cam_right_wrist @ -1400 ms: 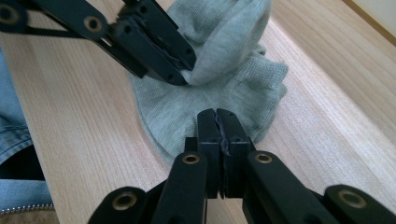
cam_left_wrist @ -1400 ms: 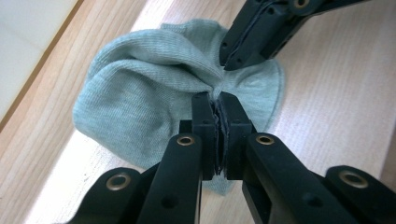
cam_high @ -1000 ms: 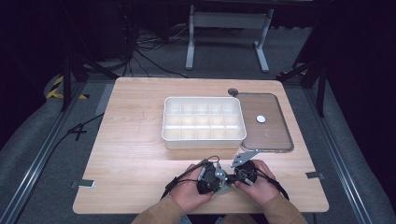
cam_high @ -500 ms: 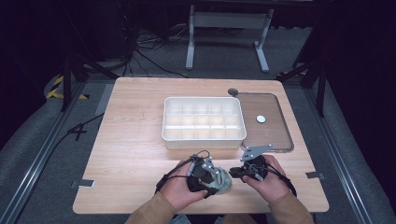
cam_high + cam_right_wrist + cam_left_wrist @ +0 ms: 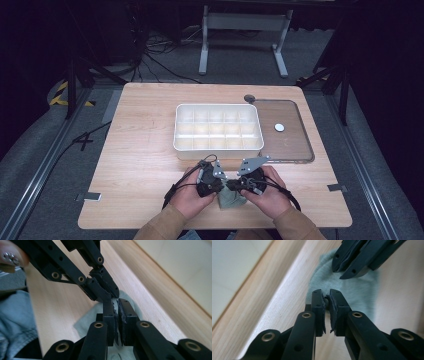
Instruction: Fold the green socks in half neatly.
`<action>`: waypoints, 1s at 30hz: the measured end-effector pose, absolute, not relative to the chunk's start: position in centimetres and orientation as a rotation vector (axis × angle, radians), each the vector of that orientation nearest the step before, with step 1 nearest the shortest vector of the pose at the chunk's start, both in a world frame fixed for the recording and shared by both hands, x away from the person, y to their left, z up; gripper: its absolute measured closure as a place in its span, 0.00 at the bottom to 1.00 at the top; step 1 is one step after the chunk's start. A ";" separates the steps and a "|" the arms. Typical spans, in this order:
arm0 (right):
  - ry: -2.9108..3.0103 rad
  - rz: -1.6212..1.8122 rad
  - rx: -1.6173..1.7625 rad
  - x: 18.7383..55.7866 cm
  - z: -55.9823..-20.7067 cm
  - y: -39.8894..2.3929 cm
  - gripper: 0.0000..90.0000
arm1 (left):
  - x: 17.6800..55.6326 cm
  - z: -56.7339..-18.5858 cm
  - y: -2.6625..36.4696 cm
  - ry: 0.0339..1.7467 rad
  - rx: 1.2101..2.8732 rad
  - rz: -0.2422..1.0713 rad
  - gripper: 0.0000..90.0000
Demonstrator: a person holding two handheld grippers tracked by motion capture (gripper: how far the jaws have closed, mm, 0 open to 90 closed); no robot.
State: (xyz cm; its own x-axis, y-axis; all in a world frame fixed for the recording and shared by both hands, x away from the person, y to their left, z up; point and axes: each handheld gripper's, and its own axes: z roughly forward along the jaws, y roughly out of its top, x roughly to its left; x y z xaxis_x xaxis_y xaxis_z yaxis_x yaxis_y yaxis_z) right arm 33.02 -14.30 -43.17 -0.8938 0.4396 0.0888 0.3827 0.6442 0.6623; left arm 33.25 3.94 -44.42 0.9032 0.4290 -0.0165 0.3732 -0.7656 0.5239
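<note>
A: High view: what is being worked on?

B: A small grey-green cloth. It is laid on the wooden table at the 6 o'clock edge, between the two hands. The white box with many little cells is seen at 12 o'clock from the cloth. A clear lid is laid flat at 2 o'clock.

A: How are the claws held?

B: The left gripper has just been squeezed nearly shut. In the left gripper view, the near edge of the cloth seems to be nipped between its tips. The right gripper has also just been closed a little, and it is now all but shut. Its tips are set right on the cloth. Whether any cloth is caught there cannot be told.

A: Which step is this, then?

B: It is judged to be the grabbing step. The cloth is being pinched at two spots that are very close together, tip against tip. Nothing has been lifted or spread yet.

A: What is needed next?

B: A good hold should be checked first. Then the two claws could be drawn apart, one to 9 o'clock and one to 3 o'clock, so the cloth is pulled flat. It should be done slowly, or the thin edge may be let slip.
</note>
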 end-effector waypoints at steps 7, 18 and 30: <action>2.835 1.000 0.758 33.3 -45.4 -14.5 0.97 | 33.9 -45.1 3.6 0.567 2.566 0.196 0.90; 2.804 1.017 0.756 32.8 -45.7 -14.6 0.94 | 34.0 -44.2 6.2 0.617 2.509 0.144 0.86; 2.703 1.148 0.766 32.0 -42.2 -16.8 0.92 | 33.8 -44.9 6.4 0.595 2.573 0.082 0.89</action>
State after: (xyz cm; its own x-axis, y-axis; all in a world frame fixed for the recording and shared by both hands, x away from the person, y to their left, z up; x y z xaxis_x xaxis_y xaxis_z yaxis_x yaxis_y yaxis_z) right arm 32.02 -16.75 -42.22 -0.8674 0.4883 0.0958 0.4080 0.5877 0.6987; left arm 33.83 6.45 -44.93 0.9029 0.4268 -0.0512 0.3970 -0.7824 0.4798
